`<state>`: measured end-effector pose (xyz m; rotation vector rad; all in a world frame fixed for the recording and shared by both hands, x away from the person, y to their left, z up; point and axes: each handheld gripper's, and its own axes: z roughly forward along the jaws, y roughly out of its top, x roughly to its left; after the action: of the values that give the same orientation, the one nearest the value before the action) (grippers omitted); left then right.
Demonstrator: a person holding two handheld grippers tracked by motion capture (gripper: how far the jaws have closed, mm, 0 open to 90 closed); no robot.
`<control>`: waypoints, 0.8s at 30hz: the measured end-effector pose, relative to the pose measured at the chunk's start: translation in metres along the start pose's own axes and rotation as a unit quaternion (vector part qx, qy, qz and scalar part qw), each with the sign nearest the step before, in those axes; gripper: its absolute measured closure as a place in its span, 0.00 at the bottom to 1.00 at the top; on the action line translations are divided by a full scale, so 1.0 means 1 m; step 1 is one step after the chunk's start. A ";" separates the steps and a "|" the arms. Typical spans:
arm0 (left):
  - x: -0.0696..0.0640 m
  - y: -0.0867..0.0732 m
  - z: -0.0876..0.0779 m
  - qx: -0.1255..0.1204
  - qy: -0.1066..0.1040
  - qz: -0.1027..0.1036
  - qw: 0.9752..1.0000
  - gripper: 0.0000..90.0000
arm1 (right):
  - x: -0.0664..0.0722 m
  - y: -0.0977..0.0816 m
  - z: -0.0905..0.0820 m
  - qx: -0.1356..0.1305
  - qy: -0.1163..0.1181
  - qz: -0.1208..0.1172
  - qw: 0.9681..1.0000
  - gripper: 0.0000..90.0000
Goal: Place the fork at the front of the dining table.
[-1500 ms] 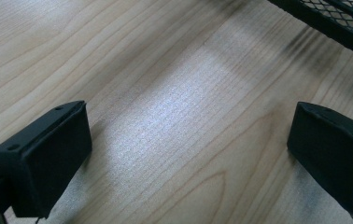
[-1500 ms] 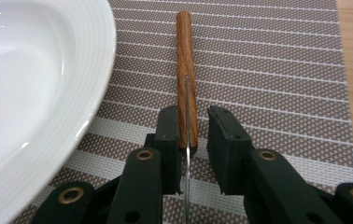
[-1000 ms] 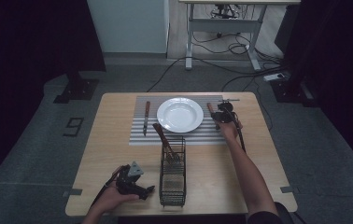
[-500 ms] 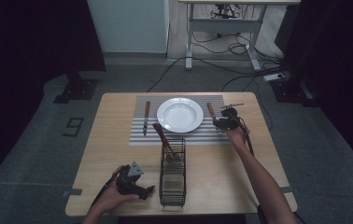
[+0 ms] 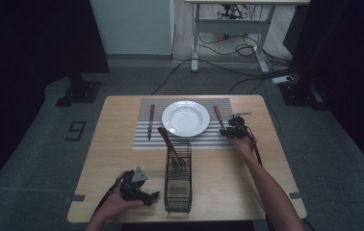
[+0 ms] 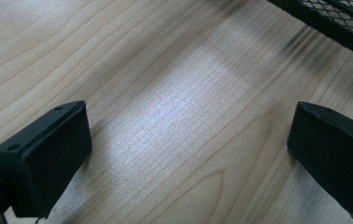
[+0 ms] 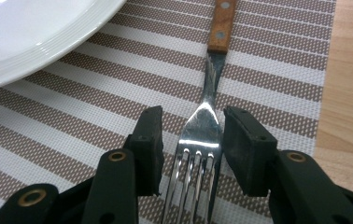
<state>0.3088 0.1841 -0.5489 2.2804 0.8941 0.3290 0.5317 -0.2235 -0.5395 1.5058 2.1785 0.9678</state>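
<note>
While the right gripper (image 7: 191, 140) rests low over the striped placemat (image 5: 141, 137), its jaws have just been opening; the fork (image 7: 201, 140) lies flat between the pads, untouched by either. Judged: fork released beside the plate (image 5: 186, 118), placement done. Right gripper view: tines between the pads, wooden handle beyond them. High view: knife (image 5: 150, 120) across the plate, wire basket (image 5: 177, 180) near the left gripper (image 6: 188, 154), jaws wide apart over bare table (image 6: 174, 93).
</note>
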 end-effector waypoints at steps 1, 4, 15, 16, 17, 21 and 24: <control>0.000 0.000 0.000 0.000 0.000 0.000 1.000 0.00 | 0.001 0.000 0.000 0.002 0.003 -0.001 1.000 0.64; 0.000 0.000 0.000 0.000 0.000 0.000 1.000 0.00 | 0.004 -0.001 -0.001 0.001 0.004 -0.006 1.000 0.64; -0.001 0.000 0.000 0.000 -0.001 0.001 1.000 0.00 | 0.004 -0.002 0.000 -0.003 0.014 -0.010 1.000 0.64; -0.001 0.000 0.000 0.000 -0.001 0.001 1.000 0.00 | 0.005 -0.002 0.000 -0.003 0.014 -0.011 1.000 0.64; -0.001 0.000 0.000 0.000 -0.001 0.001 1.000 0.00 | 0.005 -0.002 0.000 -0.002 0.013 -0.012 1.000 0.64; -0.001 0.000 0.000 0.000 -0.001 0.001 1.000 0.00 | 0.004 -0.002 0.000 -0.003 0.009 -0.010 1.000 0.63; -0.001 0.000 0.000 0.000 -0.001 0.001 1.000 0.00 | 0.002 -0.002 -0.002 -0.008 0.009 -0.004 1.000 0.62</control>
<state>0.3080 0.1838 -0.5489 2.2817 0.8910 0.3270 0.5284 -0.2226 -0.5390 1.4853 2.1824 0.9977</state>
